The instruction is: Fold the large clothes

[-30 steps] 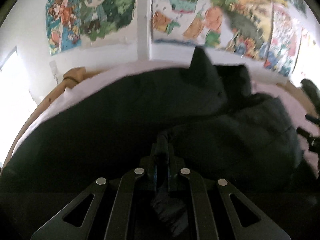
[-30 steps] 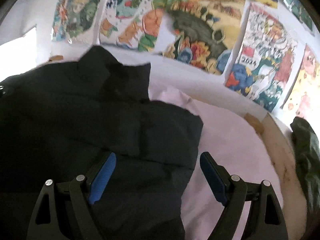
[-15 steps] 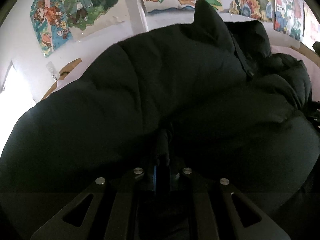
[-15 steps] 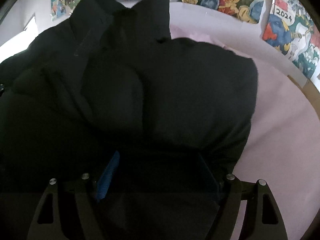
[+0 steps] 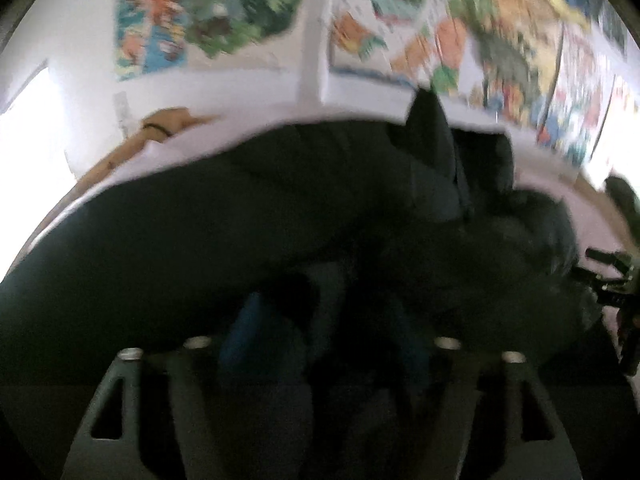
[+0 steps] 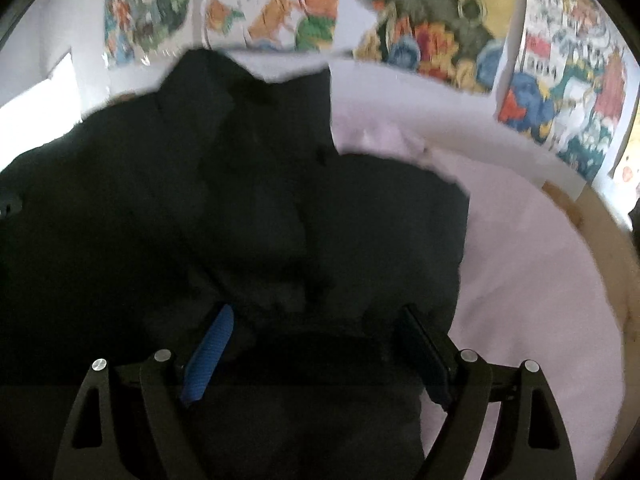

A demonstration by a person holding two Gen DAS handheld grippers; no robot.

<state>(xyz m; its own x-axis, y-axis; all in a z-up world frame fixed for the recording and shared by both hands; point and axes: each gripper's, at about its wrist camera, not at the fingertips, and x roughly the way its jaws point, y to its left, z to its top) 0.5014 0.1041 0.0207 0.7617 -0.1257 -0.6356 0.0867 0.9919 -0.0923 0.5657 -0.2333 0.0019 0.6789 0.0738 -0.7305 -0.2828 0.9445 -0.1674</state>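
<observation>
Black and puffy, the padded jacket [image 6: 248,208] lies bunched on the pale pink bedsheet [image 6: 532,280], collar toward the far wall of posters [image 6: 420,20]. The left gripper [image 5: 320,320], clamped on a fold half a second ago, now stands with fingers spread and blurred by motion, so it has let go. The right gripper [image 6: 316,332] stays wide open over the near hem; the fold looks laid down, ready for the next grasp.
</observation>
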